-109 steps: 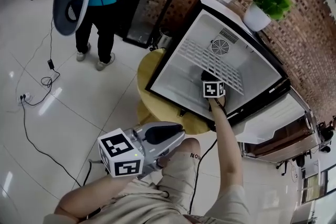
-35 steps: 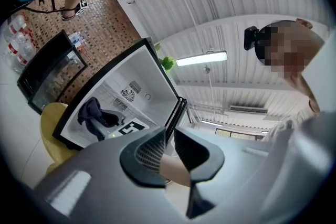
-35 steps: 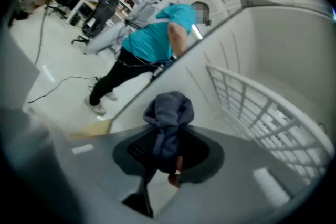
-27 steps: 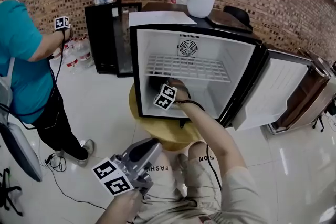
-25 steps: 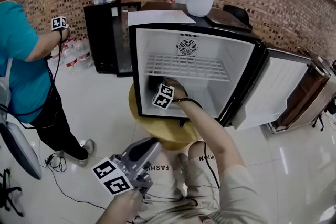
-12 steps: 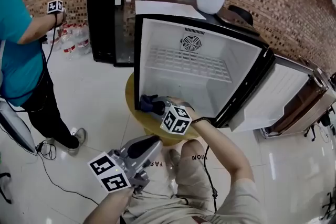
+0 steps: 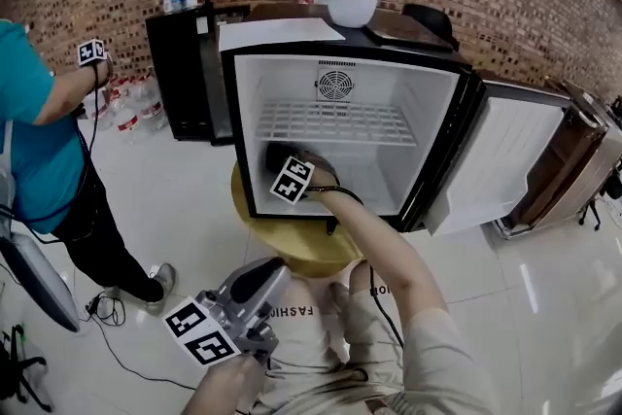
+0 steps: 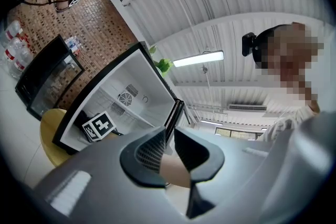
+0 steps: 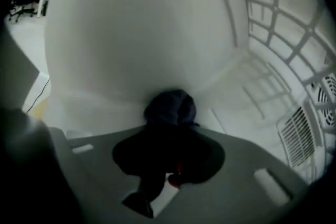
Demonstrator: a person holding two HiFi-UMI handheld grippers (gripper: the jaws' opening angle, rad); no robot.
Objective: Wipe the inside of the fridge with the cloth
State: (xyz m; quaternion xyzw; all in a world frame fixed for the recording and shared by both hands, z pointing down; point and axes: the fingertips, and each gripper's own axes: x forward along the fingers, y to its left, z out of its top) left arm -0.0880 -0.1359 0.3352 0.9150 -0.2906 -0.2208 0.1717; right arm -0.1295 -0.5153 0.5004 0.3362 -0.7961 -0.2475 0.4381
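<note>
Cloth (image 9: 170,106) is a dark blue wad pinched in the R tool (image 9: 169,131). The jaws are clamped down on it, w/ a rounded bunch sticking out past the tips. It sits low in the fridge (image 7: 434,126), under the wire shelf (image 7: 335,123), right by the white wall at the head view's left. Whether it actually presses on that wall can't be told. It looks soft, light & limp, not fragile, so it prob. squashes flat under pressure and slides easily on the smooth liner. It could snag on the shelf wires or pull out of the jaws if dragged hard. Best hold seems the gathered middle, as now, w/ enough wad left proud to keep the hard tips off the plastic. L tool (image 8: 169,135) hangs outside by the person's lap, jaws all but together, nothing btw them. Fridge stands on a small round yellow counter (image 7: 296,248), so firm pushes may shift it.
</note>
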